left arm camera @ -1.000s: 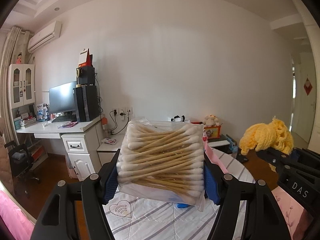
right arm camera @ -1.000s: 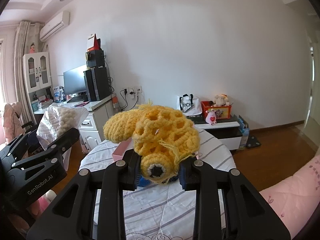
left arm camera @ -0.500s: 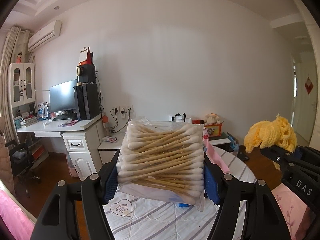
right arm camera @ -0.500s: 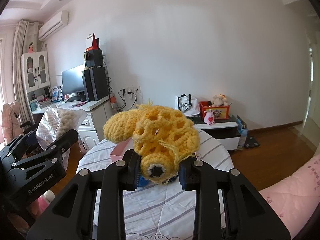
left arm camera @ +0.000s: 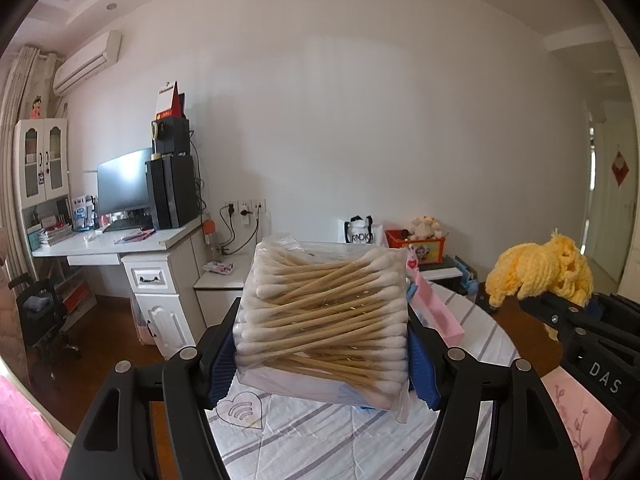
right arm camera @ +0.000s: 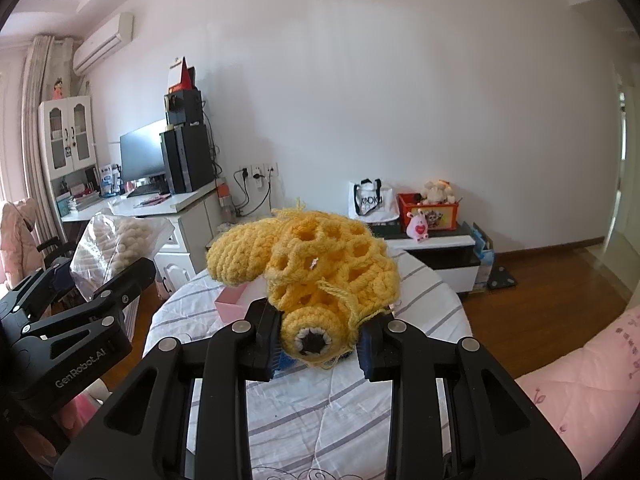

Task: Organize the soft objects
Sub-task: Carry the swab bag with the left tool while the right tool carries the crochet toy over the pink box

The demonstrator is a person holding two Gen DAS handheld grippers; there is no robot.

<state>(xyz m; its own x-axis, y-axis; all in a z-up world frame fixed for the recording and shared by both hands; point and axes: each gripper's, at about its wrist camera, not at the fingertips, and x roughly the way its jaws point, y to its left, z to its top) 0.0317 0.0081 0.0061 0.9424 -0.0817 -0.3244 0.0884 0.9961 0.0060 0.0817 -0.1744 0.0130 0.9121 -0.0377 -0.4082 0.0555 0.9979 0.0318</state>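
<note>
Between your left gripper's [left arm camera: 322, 354] blue pads, at the 6 o'clock centre of the left wrist view, the bag of cotton swabs [left arm camera: 324, 316] sits clenched and raised above the round table [left arm camera: 320, 436] with its striped cloth. At 3 o'clock your right gripper [left arm camera: 560, 312] carries the yellow crochet toy [left arm camera: 540, 272]; it has drifted a little toward the frame edge since a second ago, and the room behind has shifted slightly. A pink box [left arm camera: 438, 312] lies on the table just behind the bag.

Across in the right wrist view, your right gripper [right arm camera: 320, 344] grasps the yellow crochet toy [right arm camera: 308, 272] at 6 o'clock, grip unchanged. The left gripper [right arm camera: 120, 276] with the bag of cotton swabs [right arm camera: 116, 244] shows at 9 o'clock.
</note>
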